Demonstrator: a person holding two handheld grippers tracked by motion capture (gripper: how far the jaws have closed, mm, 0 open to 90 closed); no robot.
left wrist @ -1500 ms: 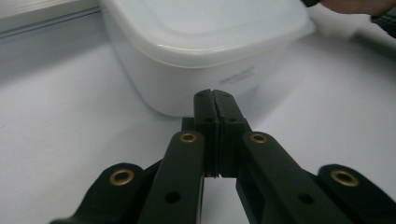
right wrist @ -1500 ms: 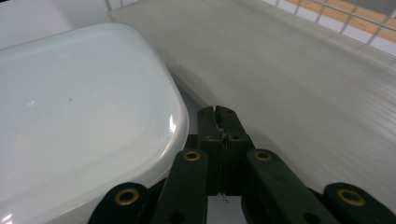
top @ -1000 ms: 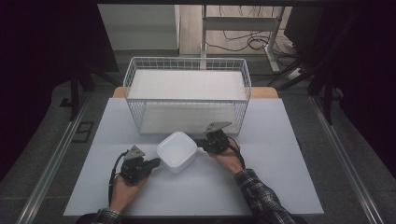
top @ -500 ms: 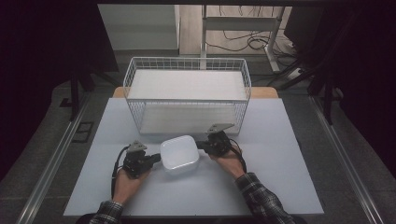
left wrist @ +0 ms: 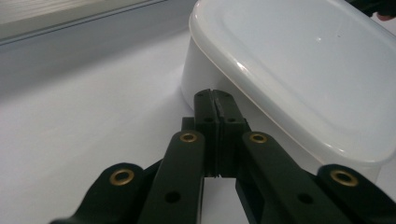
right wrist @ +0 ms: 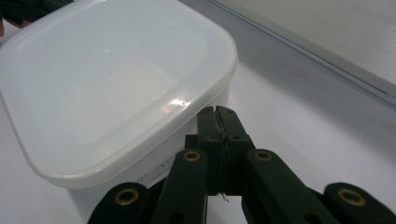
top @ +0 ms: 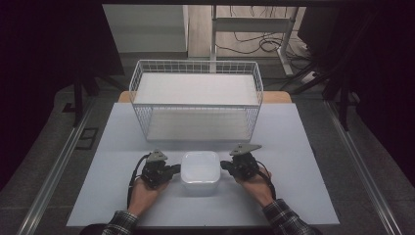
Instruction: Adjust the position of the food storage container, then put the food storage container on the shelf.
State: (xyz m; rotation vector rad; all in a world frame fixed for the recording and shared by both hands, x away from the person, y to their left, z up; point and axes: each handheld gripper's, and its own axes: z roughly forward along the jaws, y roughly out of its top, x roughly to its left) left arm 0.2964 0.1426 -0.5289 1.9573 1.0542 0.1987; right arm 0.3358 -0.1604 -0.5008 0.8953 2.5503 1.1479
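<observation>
A white square lidded container (top: 199, 171) stands on the table between both hands. My left gripper (top: 173, 170) is shut with nothing held, its tip at the container's left side. My right gripper (top: 224, 165) is shut too, its tip at the right side. In the left gripper view the closed jaws (left wrist: 215, 100) reach under the lid's rim toward the container (left wrist: 299, 70) wall. In the right gripper view the shut gripper (right wrist: 217, 115) points just below the rim of the container (right wrist: 107, 88).
A white wire basket (top: 195, 98) stands behind the container, across the far half of the white table (top: 293, 147). Dark floor and metal rails (top: 54, 171) flank the table on both sides.
The container has turned from a skewed angle to square with the table and shifted right and nearer to me. Both shut grippers followed along its sides.
</observation>
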